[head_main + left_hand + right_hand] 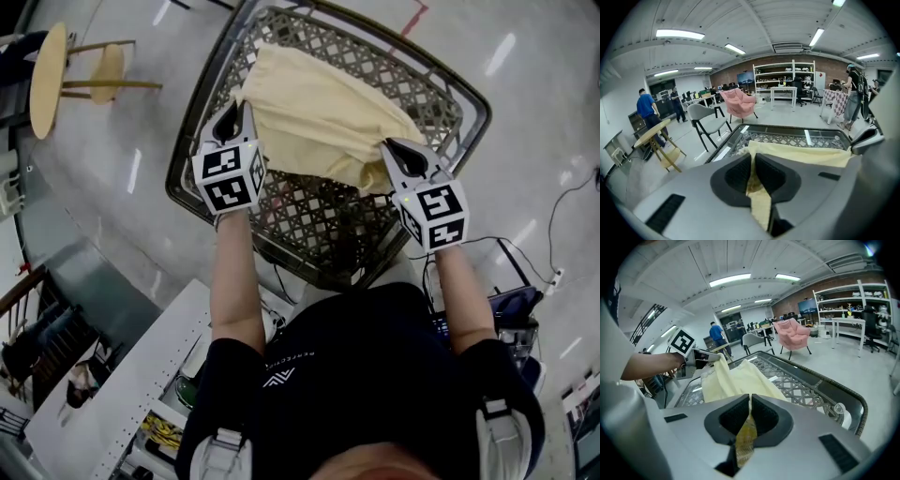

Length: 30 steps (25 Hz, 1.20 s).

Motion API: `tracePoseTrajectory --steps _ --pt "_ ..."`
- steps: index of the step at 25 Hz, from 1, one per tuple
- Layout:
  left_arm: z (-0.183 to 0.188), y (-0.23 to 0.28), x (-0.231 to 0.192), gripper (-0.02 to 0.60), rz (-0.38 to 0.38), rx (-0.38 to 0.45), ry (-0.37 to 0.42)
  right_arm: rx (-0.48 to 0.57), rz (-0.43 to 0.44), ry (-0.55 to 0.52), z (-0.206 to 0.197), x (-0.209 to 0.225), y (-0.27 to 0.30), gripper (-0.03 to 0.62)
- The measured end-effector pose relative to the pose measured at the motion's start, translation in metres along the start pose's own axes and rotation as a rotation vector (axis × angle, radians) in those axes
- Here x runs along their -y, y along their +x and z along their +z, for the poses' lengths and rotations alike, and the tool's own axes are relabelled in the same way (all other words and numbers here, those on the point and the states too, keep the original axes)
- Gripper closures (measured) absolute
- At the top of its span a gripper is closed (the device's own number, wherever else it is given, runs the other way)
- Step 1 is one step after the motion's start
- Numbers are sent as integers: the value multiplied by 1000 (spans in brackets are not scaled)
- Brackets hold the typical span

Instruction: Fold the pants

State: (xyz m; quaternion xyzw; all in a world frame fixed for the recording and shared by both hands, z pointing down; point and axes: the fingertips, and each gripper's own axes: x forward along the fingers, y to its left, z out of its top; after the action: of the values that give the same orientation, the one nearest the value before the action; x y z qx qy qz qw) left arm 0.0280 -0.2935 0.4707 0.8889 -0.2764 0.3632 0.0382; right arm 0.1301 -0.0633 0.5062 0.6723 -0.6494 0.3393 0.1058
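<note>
Pale yellow pants (319, 117) lie spread over a glass-topped wicker table (427, 70). My left gripper (234, 120) is shut on the cloth's left near corner, and yellow fabric (758, 197) shows pinched between its jaws. My right gripper (398, 155) is shut on the right near corner, with a fold of cloth (746, 432) between its jaws. Across the pants (733, 378), the right gripper view shows the left gripper (705, 355) holding the other corner. The held edge is lifted slightly off the table.
The wicker table's dark rim (187, 155) frames the work area. A round wooden side table (47, 80) stands to the left on the floor. Chairs (705, 119), a pink armchair (738, 103) and people stand farther off. Cables (525, 253) lie at right.
</note>
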Motion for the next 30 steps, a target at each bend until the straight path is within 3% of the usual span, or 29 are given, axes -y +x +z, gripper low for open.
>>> tracePoseTrajectory --steps 10,25,27,30 --pt "1 52 7 545 -27 -45 -7 4 -46 1 0 19 9 551" --pt "5 87 24 543 -34 -42 36 19 -108 26 -8 37 12 549" --pt "8 86 22 524 -20 -22 32 37 -113 24 -6 38 11 549" --pt "19 81 15 440 12 30 12 67 -138 28 -2 42 6 549"
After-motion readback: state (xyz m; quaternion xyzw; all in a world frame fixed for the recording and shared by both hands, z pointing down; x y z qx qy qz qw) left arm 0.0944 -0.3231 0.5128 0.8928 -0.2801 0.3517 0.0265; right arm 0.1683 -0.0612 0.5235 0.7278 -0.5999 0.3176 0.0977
